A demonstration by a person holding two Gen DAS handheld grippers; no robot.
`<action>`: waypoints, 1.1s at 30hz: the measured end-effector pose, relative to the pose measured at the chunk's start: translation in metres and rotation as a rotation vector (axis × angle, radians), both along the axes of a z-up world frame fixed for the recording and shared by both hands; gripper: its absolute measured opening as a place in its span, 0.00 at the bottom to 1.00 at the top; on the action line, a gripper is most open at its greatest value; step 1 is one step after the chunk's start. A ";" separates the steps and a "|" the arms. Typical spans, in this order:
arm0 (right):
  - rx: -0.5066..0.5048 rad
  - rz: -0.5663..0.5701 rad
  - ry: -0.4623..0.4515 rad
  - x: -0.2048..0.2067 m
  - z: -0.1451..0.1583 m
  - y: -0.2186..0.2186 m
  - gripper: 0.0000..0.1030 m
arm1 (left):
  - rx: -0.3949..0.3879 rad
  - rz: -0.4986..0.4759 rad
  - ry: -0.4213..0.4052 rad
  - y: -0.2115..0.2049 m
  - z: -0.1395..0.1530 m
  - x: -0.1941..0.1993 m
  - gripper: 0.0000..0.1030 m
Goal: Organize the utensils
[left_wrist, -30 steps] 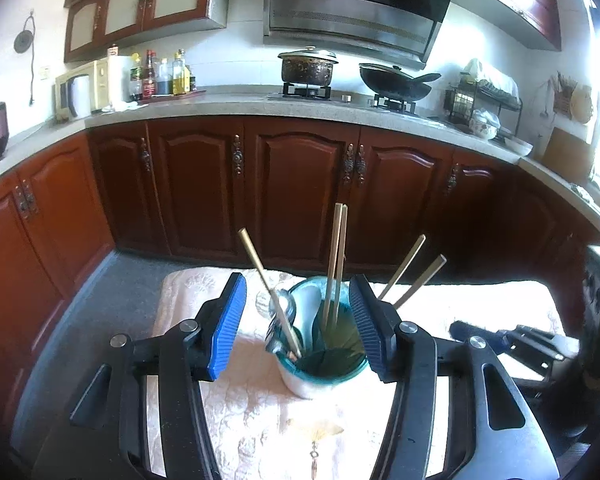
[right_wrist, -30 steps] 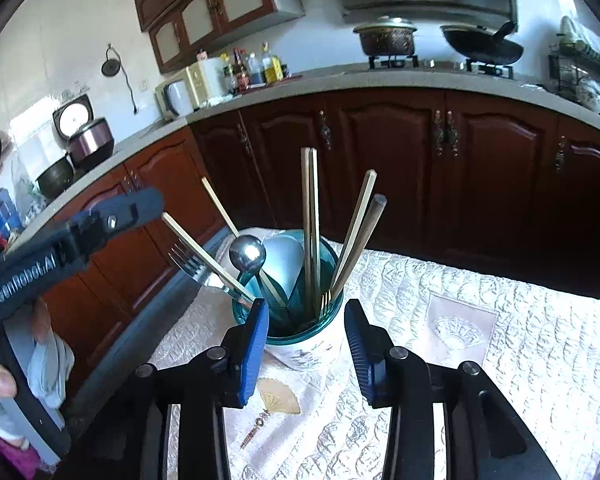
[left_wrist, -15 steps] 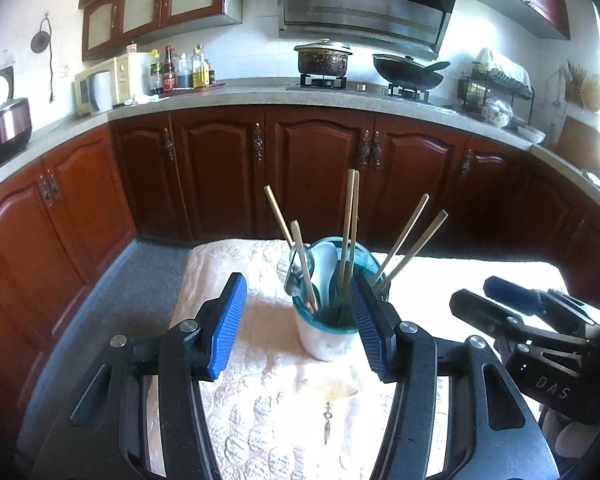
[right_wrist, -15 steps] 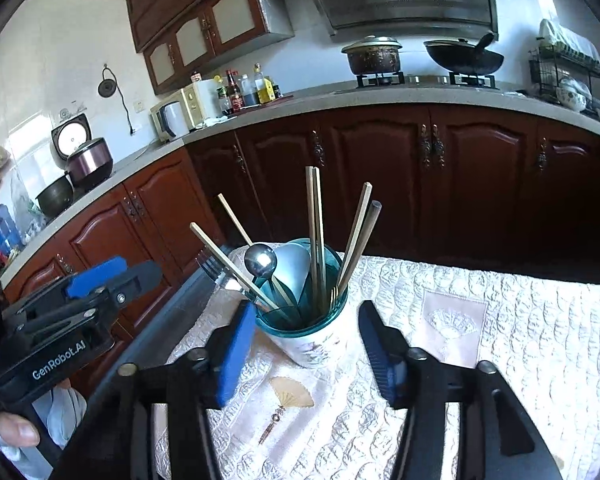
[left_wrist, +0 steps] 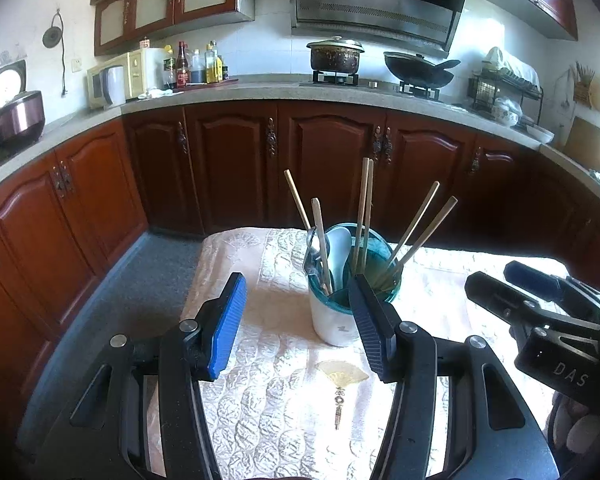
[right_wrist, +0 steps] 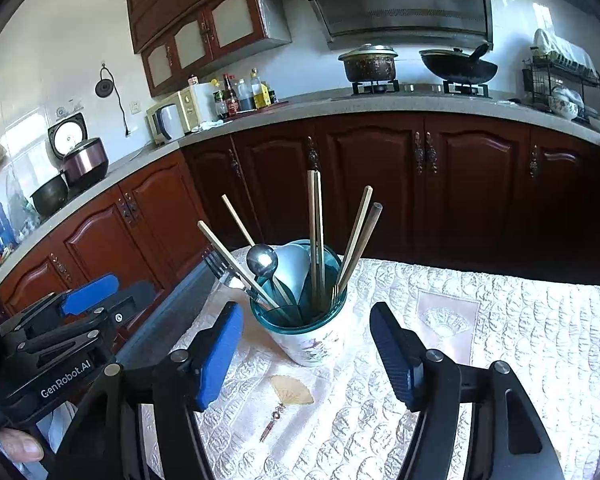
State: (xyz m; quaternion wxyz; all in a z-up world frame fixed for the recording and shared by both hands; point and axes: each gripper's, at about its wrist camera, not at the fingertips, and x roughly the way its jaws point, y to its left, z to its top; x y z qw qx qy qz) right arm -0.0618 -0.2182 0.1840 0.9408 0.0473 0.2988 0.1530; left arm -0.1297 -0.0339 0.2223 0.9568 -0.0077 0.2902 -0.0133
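"GenRobot.AI" on left gripper [right_wrist: 86, 300]; "DAS" on right gripper [left_wrist: 512, 286].

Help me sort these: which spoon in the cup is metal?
The round-bowled spoon on the cup's left side in the right wrist view: shiny steel, while the larger spoon behind it is pale blue, matte.

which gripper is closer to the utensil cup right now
Too close to call. The left gripper has the utensil cup by its right finger; the right gripper, jaws opening, faces it centred. Neither touches it.
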 end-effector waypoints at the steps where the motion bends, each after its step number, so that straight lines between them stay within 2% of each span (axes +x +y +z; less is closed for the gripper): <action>1: 0.000 0.001 0.001 0.000 0.000 0.001 0.62 | 0.000 0.000 -0.001 0.000 0.000 -0.001 0.52; 33: -0.061 0.010 0.042 0.007 -0.010 0.014 0.62 | -0.018 0.007 0.017 0.002 -0.008 0.005 0.52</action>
